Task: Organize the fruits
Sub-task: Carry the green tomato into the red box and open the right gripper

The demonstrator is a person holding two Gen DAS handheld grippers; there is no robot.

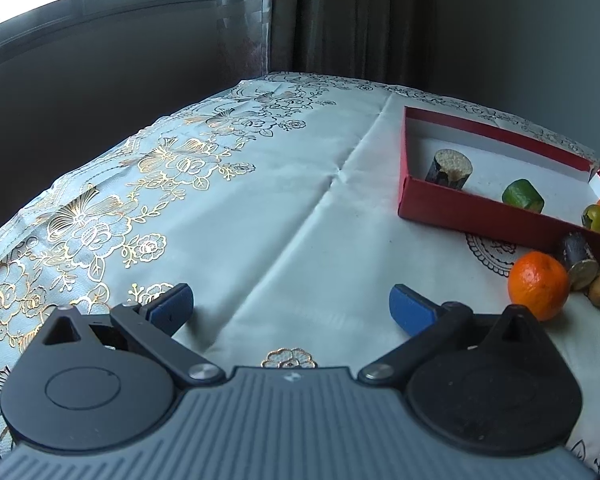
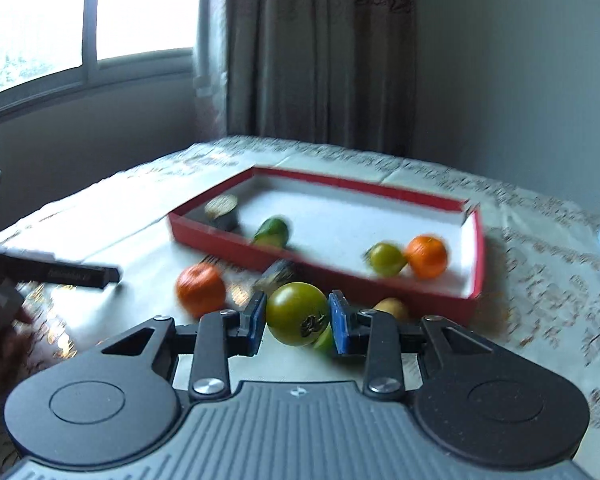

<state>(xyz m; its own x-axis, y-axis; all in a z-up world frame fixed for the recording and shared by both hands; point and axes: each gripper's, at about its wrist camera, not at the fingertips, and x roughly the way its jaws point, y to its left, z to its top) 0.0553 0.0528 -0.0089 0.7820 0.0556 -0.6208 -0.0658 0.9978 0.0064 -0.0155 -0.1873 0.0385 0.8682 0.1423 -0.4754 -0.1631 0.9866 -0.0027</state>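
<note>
- The green fruit [image 2: 298, 314], round and olive-green with a dark dried calyx facing the camera, sits low in the centre of the right wrist view, clamped between the blue pads [image 2: 256, 320] of the right gripper [image 2: 298, 318].
- The left gripper [image 1: 290, 310] shows at the bottom of its view with its tongs spread wide apart and nothing between them, over bare tablecloth [image 1: 260, 200].
- In the left wrist view, going left to right: gold floral border at the left edge of the cloth, then a broad plain stretch with a crease down the middle, then the red box [image 1: 460, 208] at right.
- That box holds a dark cut cylinder [image 1: 449, 169], a green cut piece [image 1: 522, 195], and at the far right edge a small green fruit touching an orange one.
- Just in front of the box's near wall lie an orange [image 1: 539, 284], another dark cylinder and small yellowish fruits, bunched at the right edge of the frame.
- The right wrist view alone shows the whole box, white inside, its right wall and the cloth beyond it; it is blurred.
- At its left edge a dark bar [image 2: 60, 274] reaches in over the table; what it is I cannot tell.
</note>
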